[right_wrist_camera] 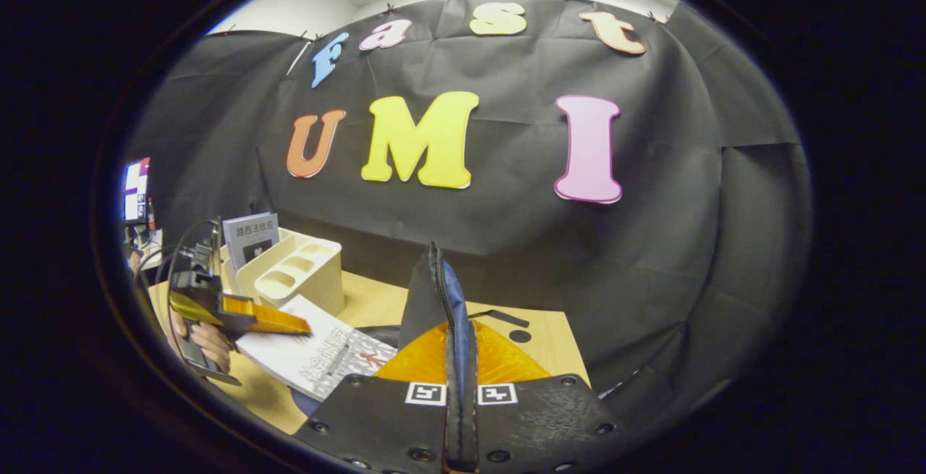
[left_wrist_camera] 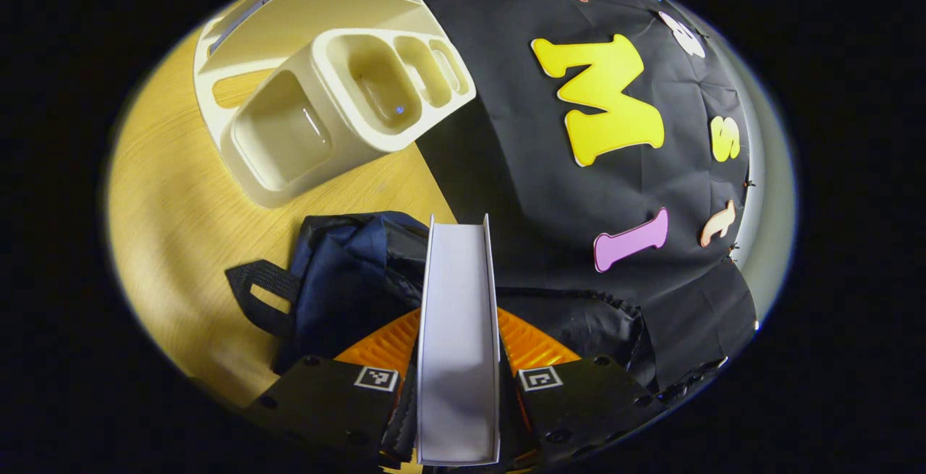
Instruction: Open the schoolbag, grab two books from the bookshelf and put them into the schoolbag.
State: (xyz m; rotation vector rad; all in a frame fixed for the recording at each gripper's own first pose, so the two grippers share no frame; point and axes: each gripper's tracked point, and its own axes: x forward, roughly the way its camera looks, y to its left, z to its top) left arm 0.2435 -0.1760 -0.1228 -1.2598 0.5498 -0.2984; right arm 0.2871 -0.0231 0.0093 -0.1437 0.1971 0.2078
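Left tongs [left_wrist_camera: 457, 387] clamp book [left_wrist_camera: 457, 329] edge-on | right tongs [right_wrist_camera: 461, 416] pinch schoolbag [right_wrist_camera: 434, 300] flap upright

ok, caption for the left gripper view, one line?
Left gripper shut on a book, held edge-on above the open schoolbag, with the bookshelf behind.

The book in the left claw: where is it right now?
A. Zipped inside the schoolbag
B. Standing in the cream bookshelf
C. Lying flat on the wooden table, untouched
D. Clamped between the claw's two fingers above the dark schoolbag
D: in the left gripper view the book sits edge-on in the left claw, both fingers pressing its covers, over the schoolbag and away from the bookshelf.
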